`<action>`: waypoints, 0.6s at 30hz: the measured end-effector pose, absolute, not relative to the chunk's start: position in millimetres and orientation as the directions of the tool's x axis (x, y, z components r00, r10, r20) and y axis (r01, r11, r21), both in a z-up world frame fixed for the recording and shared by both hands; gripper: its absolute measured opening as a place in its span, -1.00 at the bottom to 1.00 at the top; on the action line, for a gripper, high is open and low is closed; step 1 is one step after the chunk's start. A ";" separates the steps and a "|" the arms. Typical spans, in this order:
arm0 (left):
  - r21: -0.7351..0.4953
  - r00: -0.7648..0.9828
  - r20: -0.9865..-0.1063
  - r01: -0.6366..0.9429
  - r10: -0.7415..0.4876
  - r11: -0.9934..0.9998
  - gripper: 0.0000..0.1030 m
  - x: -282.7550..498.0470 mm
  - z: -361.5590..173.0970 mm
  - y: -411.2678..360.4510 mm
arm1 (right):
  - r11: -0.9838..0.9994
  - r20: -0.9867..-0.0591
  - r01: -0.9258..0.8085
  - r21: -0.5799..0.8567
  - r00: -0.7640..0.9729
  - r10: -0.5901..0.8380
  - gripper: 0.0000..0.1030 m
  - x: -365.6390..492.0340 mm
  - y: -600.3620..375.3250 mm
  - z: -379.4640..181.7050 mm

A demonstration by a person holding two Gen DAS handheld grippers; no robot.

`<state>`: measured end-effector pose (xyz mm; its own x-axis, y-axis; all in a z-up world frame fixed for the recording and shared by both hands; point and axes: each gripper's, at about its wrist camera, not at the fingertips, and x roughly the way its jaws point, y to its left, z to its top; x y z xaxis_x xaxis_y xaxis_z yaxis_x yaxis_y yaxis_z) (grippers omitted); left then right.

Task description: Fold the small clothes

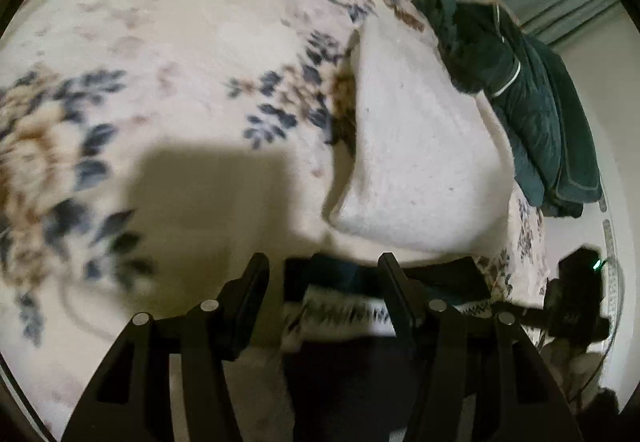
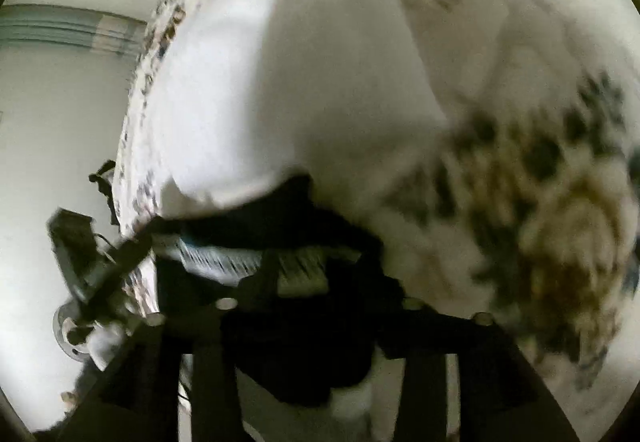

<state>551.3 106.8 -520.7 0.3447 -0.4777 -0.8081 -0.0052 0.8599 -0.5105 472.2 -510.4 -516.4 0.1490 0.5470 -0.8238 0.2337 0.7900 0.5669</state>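
1. The small garment [image 1: 348, 306], dark fabric with a white zigzag-patterned band, lay at the near edge of the bed, just in front of both tools and still bunched rather than flat.
2. The left tool [image 1: 324, 270] stood with its fingers apart, the garment showing in the gap between them; no grip was visible.
3. The right tool [image 2: 316, 282] was blurred and dark against the garment [image 2: 240, 262], so I could not tell whether it was parted or clamped on the cloth.
4. Beyond the garment, a white folded cloth [image 1: 420, 145] rested on the floral blanket [image 1: 160, 61].
5. Further off, a dark green pile of clothes [image 1: 528, 113] sat by the bed's far edge.
6. Judging by this, the white piece looked done, while the patterned garment and perhaps the green pile remained.
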 end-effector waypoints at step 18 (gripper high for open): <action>-0.780 0.341 -0.612 -0.410 -0.713 0.473 0.47 246.1 -572.2 114.5 | 0.495 -0.509 0.256 0.831 -0.013 0.861 0.97 452.2 -511.8 -604.3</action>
